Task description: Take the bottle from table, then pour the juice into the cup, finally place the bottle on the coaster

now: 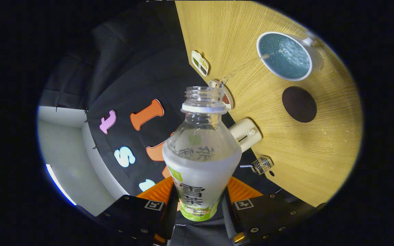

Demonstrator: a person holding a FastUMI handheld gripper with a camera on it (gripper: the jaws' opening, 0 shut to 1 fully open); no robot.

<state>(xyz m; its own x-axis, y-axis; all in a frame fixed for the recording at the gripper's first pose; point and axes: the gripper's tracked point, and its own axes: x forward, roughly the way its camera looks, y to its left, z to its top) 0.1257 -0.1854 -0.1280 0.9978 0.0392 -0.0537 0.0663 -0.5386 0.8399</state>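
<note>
Fingers (200, 201) clamped on uncapped juice bottle (202, 153), tilted, thin stream arcing from its mouth toward 1 o'clock into white cup (286, 56). Dark round coaster (299, 104) bare just beside cup at 2 o'clock. Open bench (306, 150) beyond, edge nearby.

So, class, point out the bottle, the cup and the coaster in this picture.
bottle (202, 160): gripper view, on its clear body, held between the fingers of the hand-held gripper (200, 205).
cup (284, 56): gripper view, on the liquid inside its white rim.
coaster (299, 104): gripper view, on its dark round top.
</note>
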